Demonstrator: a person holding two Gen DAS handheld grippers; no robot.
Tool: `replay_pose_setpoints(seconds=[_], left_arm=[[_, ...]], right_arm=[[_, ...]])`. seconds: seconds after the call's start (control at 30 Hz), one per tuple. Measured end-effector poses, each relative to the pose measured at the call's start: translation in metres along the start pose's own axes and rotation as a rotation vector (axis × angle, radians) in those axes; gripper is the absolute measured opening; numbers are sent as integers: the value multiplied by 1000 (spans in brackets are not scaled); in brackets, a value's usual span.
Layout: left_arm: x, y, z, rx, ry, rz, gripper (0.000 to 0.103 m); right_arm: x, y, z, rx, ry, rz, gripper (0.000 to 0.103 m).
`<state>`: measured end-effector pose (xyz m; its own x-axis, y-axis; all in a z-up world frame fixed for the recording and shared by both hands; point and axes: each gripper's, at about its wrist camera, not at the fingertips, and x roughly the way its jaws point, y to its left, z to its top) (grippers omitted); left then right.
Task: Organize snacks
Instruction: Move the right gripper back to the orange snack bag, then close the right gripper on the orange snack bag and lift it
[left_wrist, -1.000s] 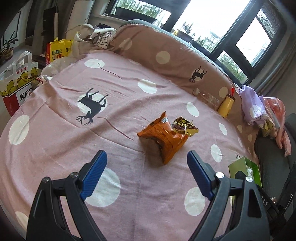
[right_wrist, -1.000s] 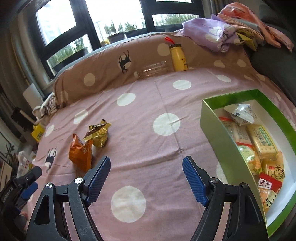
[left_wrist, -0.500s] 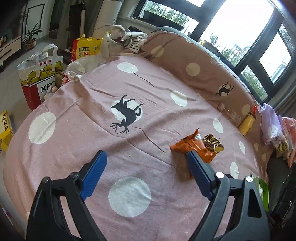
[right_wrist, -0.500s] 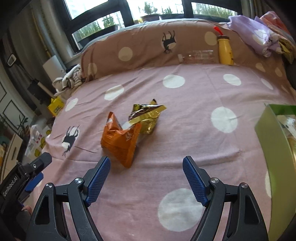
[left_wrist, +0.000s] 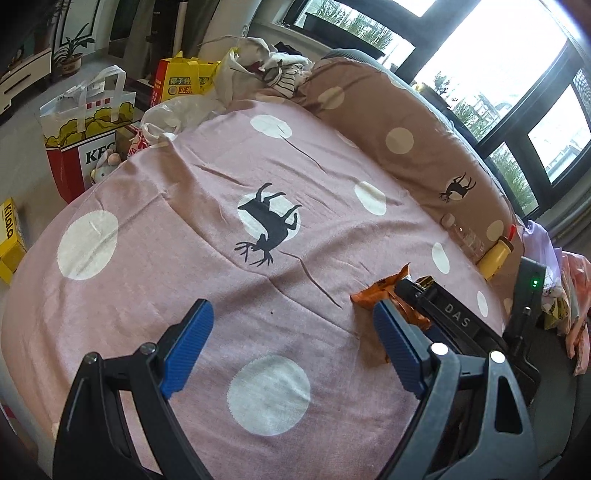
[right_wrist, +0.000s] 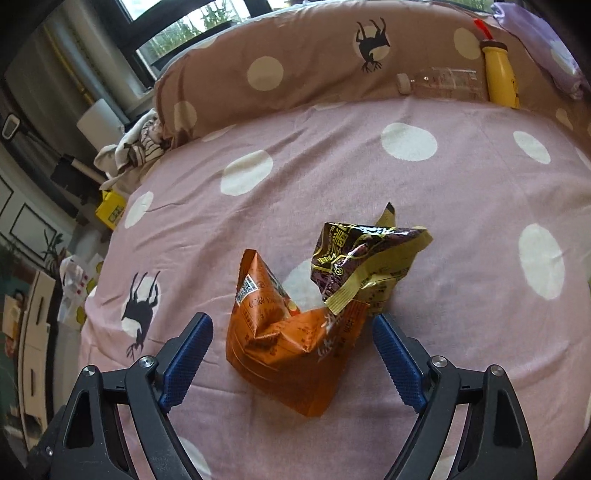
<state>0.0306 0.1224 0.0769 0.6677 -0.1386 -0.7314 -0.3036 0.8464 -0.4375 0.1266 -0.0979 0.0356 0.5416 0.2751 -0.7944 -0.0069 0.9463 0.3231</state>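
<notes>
An orange snack bag (right_wrist: 291, 343) lies crumpled on the pink spotted bedspread (right_wrist: 369, 177), with a dark gold-trimmed snack bag (right_wrist: 362, 258) leaning on its far right side. My right gripper (right_wrist: 291, 332) is open, its blue pads on either side of the orange bag, not touching it. In the left wrist view the orange bag (left_wrist: 376, 293) shows partly behind the right gripper's black body (left_wrist: 458, 321). My left gripper (left_wrist: 291, 325) is open and empty over bare bedspread, left of the bags.
A yellow bottle (right_wrist: 500, 74) and a clear plastic bottle (right_wrist: 439, 83) lie against the brown spotted bolster (right_wrist: 295, 62). A KFC paper bag (left_wrist: 85, 122), yellow boxes and clothes sit beyond the bed's left edge. Clothes pile at the right (left_wrist: 569, 291).
My right gripper has moved in close to the orange bag, which now sits between its open pads; the green box left its view. My left gripper swung left, away from the bags.
</notes>
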Motion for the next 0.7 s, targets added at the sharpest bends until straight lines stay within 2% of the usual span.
replay_pose_setpoints(seconds=[0.07, 0.17, 0.3, 0.4, 0.5, 0.63, 0.7], left_arm=[[1, -1, 0, 10, 6, 2, 89], [1, -5, -2, 21, 9, 14, 89], [0, -11, -5, 52, 5, 25, 89], [0, -13, -6, 65, 6, 19, 89], [2, -15, -8, 76, 27, -7, 89], [5, -21, -13, 91, 56, -45, 89], [5, -25, -15, 106, 60, -46, 89]], right_arm=[[8, -1, -2, 24, 5, 31, 88], [12, -3, -6, 24, -5, 11, 86], [1, -3, -8, -20, -31, 28, 66], [-16, -7, -9, -26, -35, 62, 57], [-38, -14, -15, -8, 6, 80, 57], [-67, -34, -31, 30, 44, 177, 57], [-78, -45, -46, 30, 80, 182, 57]])
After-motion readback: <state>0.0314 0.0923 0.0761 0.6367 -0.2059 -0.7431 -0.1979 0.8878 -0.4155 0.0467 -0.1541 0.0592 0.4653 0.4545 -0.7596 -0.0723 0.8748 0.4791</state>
